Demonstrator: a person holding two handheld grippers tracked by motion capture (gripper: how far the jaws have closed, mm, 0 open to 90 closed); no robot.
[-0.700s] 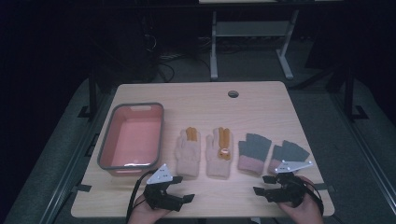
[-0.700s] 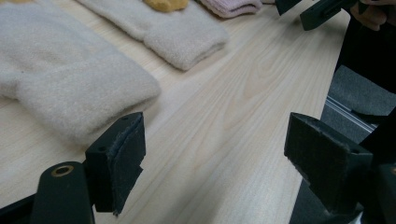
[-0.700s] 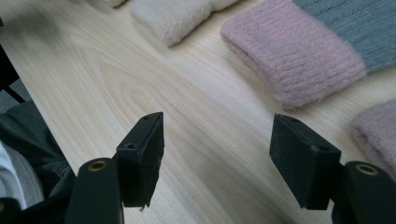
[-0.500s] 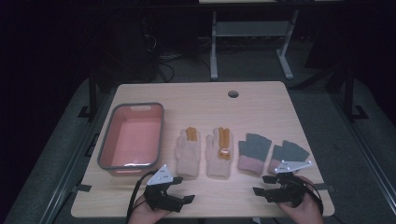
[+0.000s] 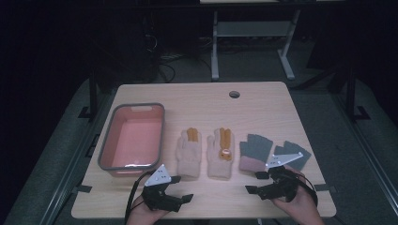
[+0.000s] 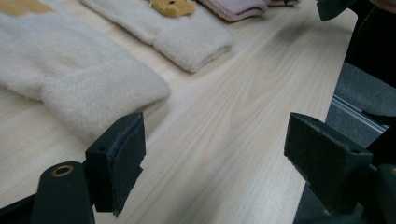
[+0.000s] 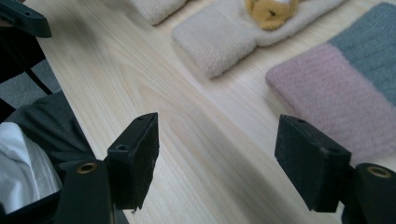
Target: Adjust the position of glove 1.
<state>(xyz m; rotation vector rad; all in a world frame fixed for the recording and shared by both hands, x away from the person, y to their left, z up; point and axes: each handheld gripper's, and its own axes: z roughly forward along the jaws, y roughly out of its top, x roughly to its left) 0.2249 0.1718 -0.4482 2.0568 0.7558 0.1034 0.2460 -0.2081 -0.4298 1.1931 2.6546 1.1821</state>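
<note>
We cannot read any words, numbers or signs here, not on the gloves, the tub or the counter.

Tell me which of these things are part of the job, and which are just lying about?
Part of the job, going by where the open claws sit:
- two cream fleece gloves with orange patches
- two grey knitted gloves with pink cuffs
- left claw, right claw

Possibly just lying about:
- pink plastic tub with grey rim
- pale wooden table
</note>
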